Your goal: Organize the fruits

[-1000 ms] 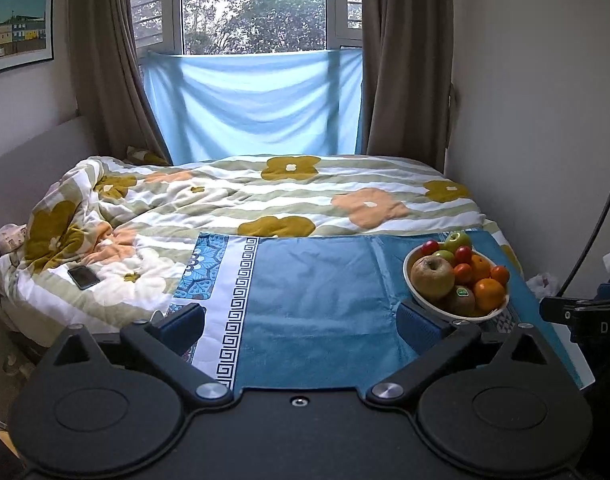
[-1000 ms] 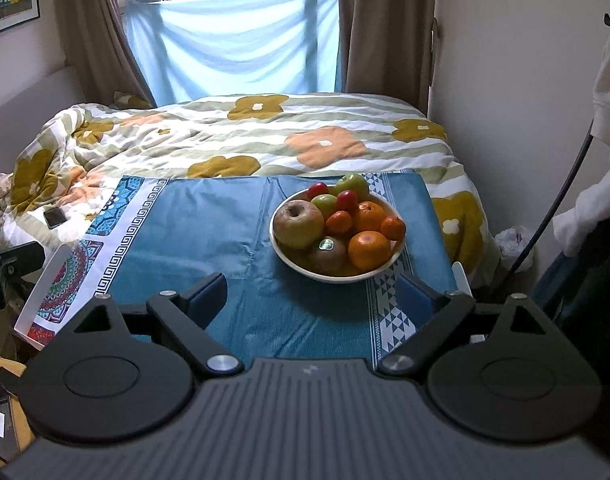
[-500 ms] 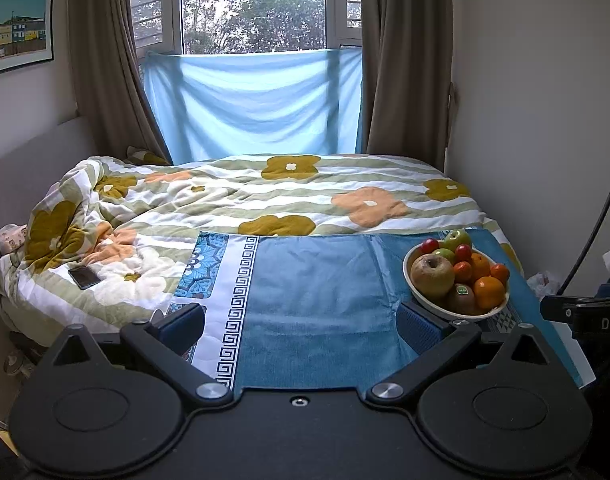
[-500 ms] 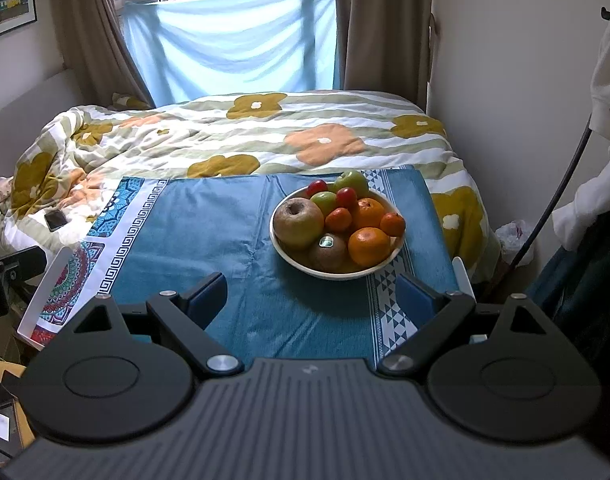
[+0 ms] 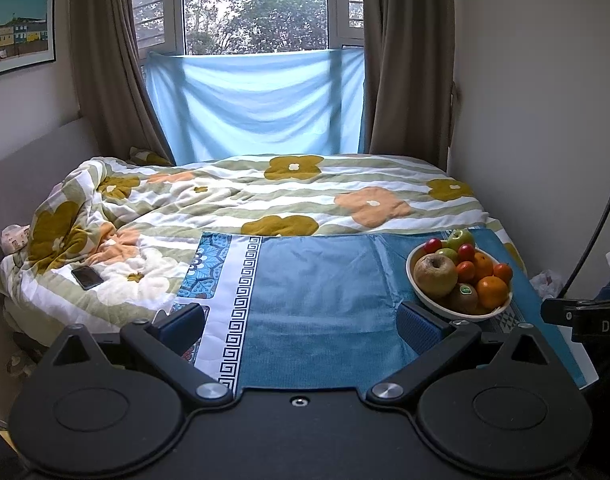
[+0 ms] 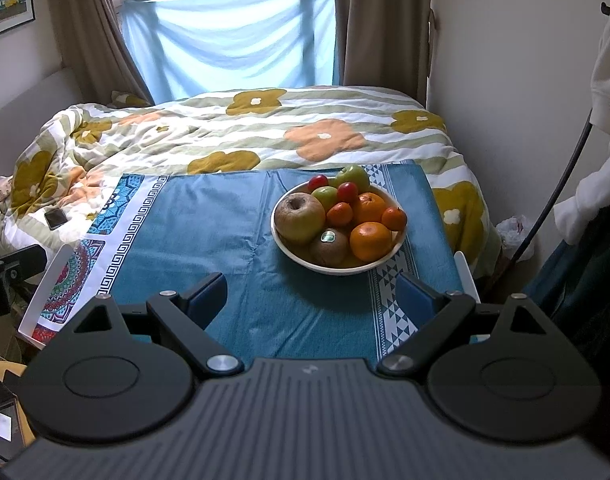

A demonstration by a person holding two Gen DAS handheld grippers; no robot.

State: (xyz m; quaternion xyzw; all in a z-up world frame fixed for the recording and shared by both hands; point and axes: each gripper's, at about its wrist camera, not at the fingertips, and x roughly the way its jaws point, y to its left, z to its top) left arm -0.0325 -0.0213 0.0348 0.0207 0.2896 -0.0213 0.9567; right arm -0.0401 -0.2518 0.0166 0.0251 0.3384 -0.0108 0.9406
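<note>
A blue cloth (image 6: 225, 232) covers the worktop. On it, ahead of the right gripper (image 6: 311, 300) and ahead-right of the left gripper (image 5: 301, 322), sits a white bowl (image 6: 337, 268) of fruit. Both grippers are spread wide, grasping nothing. The biggest fruit is a brownish apple (image 6: 299, 218).

Home bedroom: bed (image 5: 265, 200) w/ floral duvet (image 6: 245, 128) fills the room, brown curtains (image 5: 105, 60) at the window (image 5: 257, 4), framed print (image 5: 17, 28) on wall, phone (image 5: 88, 277) on covers, fruit bowl (image 6: 339, 269) on blue cloth (image 6: 225, 240).
</note>
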